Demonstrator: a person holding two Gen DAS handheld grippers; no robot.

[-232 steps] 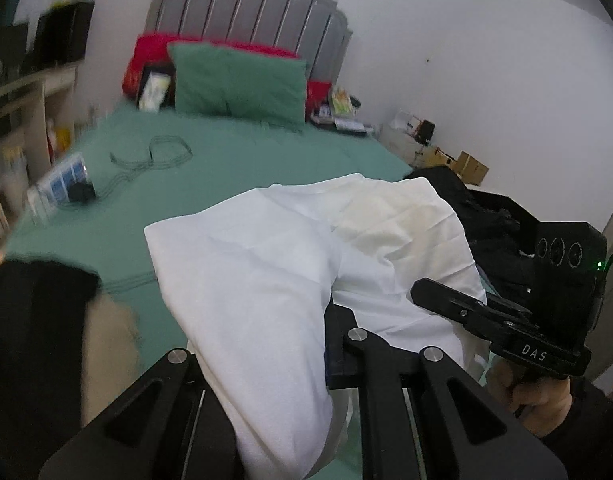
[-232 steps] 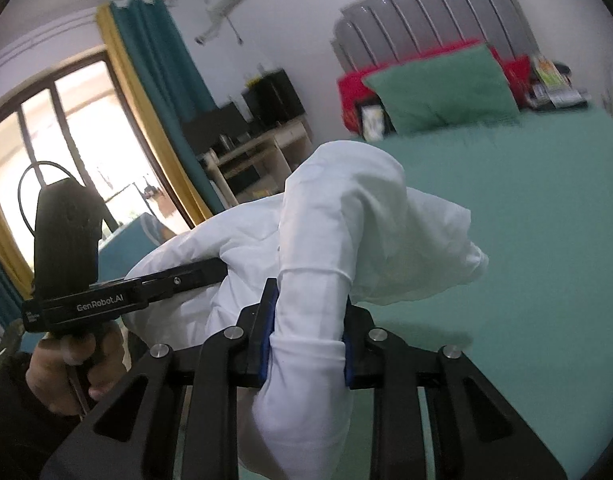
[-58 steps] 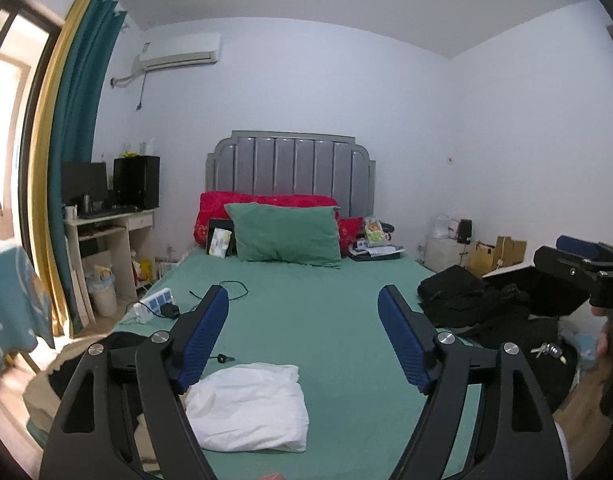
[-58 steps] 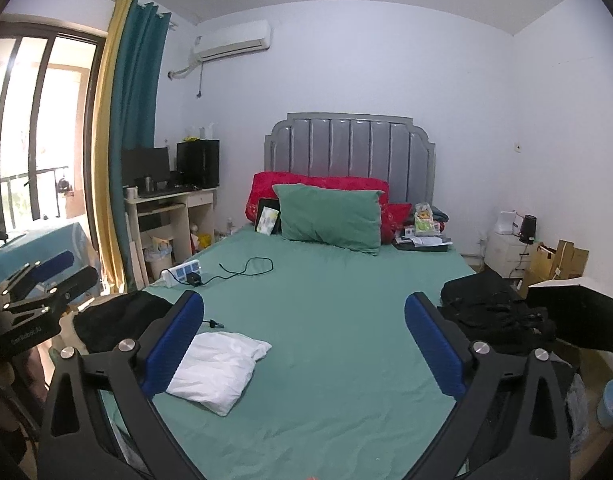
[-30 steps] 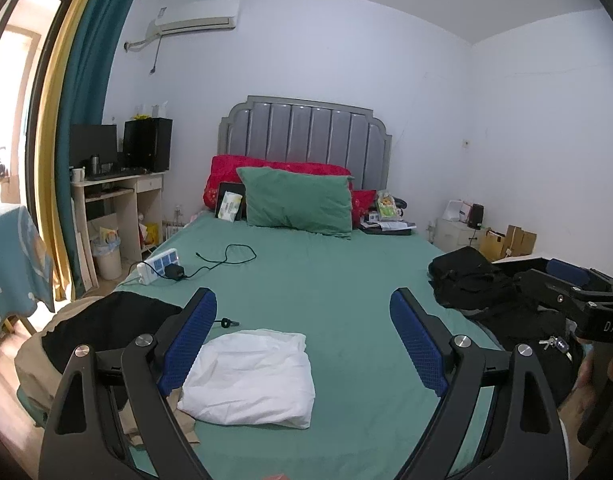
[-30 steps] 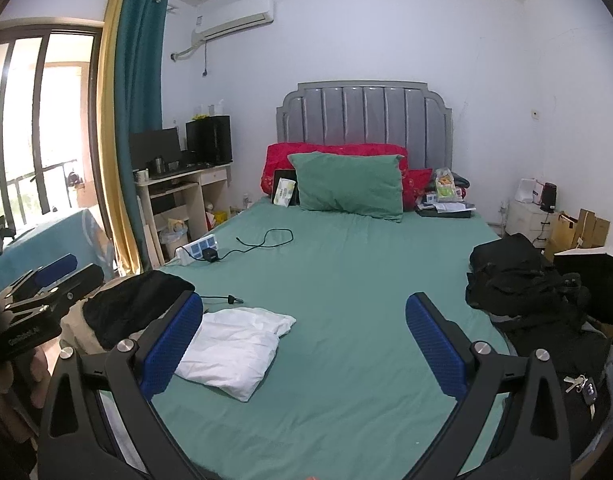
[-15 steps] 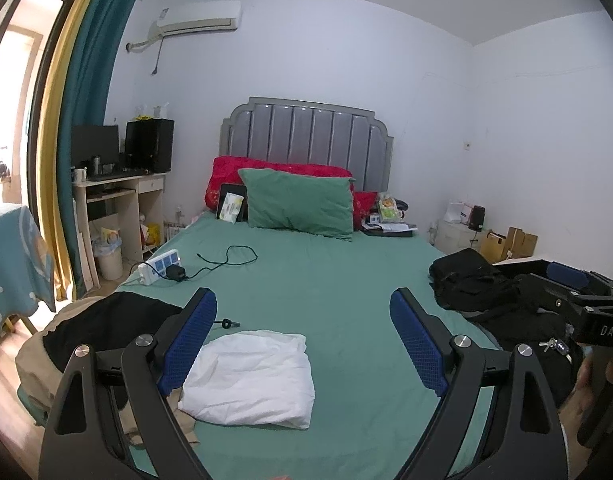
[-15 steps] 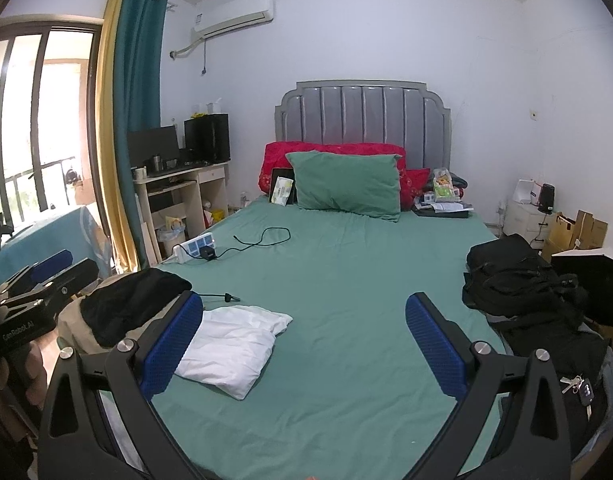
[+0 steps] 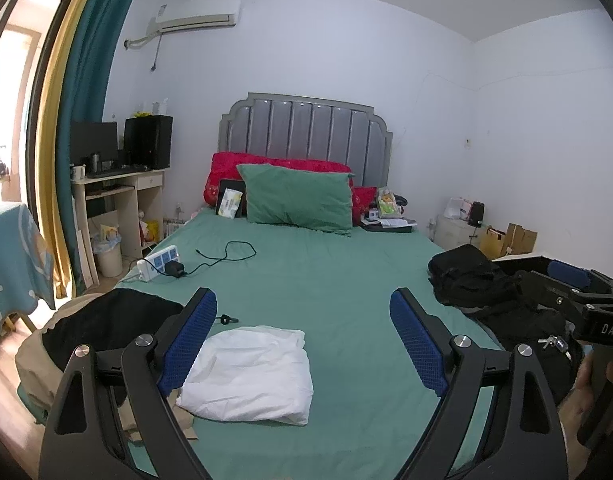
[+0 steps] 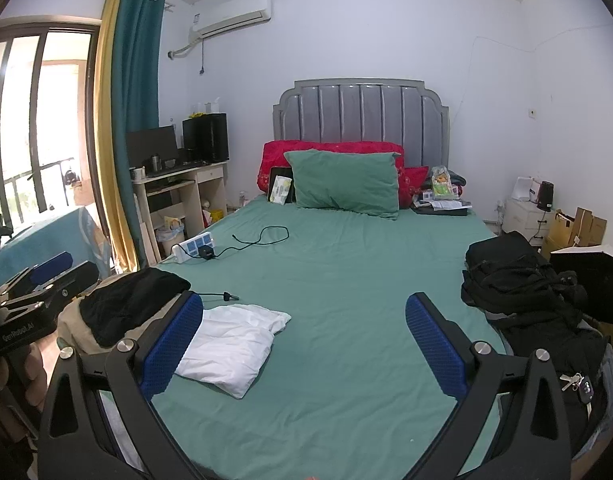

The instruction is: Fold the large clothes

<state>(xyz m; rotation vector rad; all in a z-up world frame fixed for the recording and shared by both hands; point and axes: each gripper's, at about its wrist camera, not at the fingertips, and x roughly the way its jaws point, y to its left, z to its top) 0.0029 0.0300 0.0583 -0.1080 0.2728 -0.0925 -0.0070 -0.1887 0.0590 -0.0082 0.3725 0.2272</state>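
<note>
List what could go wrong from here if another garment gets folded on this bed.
1. The folded white garment lies near the bed's near left corner beside the black clothing; reaching for that could disturb it.
2. The charger cable and power strip lie on the sheet and could snag spread fabric.
3. The black bag pile crowds the right edge, limiting folding space.

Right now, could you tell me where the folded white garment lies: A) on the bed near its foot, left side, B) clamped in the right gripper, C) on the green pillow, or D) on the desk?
A: the white garment lies flat on the bed sheet near its foot, and both grippers are open and empty.
</note>
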